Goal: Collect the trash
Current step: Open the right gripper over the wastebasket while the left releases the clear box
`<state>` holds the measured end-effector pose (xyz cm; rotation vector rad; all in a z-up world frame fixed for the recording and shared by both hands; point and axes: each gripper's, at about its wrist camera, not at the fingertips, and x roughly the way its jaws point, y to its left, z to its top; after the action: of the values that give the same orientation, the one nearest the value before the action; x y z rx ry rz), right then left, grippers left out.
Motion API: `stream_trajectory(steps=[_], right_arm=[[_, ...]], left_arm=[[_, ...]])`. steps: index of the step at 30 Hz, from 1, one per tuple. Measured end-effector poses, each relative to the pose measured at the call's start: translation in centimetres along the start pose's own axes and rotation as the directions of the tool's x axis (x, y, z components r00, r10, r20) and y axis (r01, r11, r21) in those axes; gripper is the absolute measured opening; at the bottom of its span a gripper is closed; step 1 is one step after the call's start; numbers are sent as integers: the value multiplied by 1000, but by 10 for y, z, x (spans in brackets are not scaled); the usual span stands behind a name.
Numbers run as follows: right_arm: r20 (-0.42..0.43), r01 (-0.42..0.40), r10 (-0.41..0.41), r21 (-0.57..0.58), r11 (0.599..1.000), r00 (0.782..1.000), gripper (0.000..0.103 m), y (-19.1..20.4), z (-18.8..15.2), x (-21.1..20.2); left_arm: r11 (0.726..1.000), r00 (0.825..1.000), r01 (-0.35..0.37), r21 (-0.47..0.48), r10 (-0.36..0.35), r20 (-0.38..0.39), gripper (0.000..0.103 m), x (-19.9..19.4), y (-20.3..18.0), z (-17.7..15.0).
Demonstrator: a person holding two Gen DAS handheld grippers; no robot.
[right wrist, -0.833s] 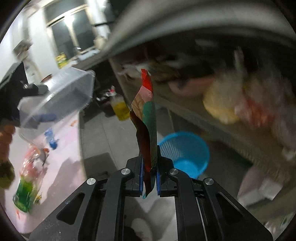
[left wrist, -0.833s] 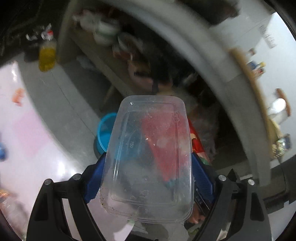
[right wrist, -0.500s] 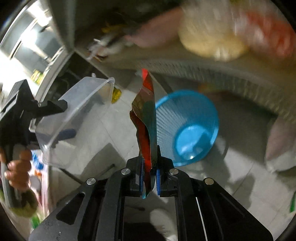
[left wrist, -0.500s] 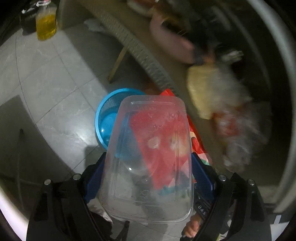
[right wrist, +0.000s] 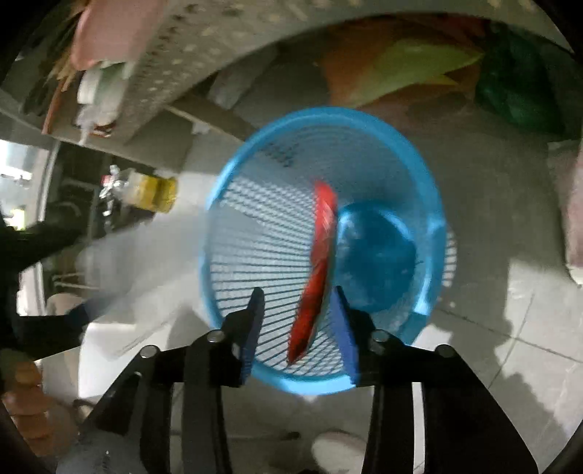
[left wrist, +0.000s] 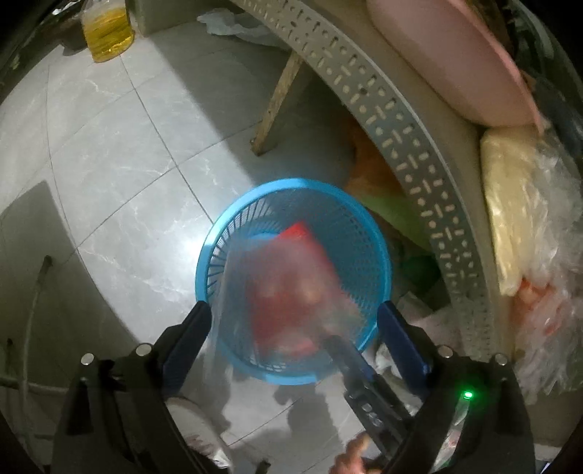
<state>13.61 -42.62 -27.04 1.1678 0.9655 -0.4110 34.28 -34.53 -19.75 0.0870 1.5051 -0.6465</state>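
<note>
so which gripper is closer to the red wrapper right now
Right. The right gripper has the red wrapper between its opening jaws; the left gripper sits off to the side over the basket.

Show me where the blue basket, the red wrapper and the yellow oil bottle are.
blue basket [right wrist: 433, 204]: right wrist view, on its rim.
red wrapper [right wrist: 320, 255]: right wrist view, mid-length on its edge.
yellow oil bottle [left wrist: 107, 31]: left wrist view, on its body.
</note>
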Motion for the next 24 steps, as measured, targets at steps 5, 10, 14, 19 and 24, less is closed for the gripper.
stream_trajectory(steps=[5,10,14,19,24], right_arm=[[62,18,-16,-26,1000,998,45,-5,-6,-25],[151,80,-61,-122,989,987,45,8,-22,-63],[241,132,-76,-227,965,968,53,26,-47,-101],[388,204,-45,-380,902,921,71,63,-87,-159],[489,242,51,-515,822,871,92,95,-124,-201]], left_arm=[[996,996,-13,89,6,85,91,-29,-5,-11],[992,976,57,109,-78,205,92,-84,-8,-34],[978,921,111,175,-168,351,97,-148,-3,-70],[962,856,178,208,-256,449,97,-211,15,-113],[947,761,271,171,-320,565,97,-273,45,-174]])
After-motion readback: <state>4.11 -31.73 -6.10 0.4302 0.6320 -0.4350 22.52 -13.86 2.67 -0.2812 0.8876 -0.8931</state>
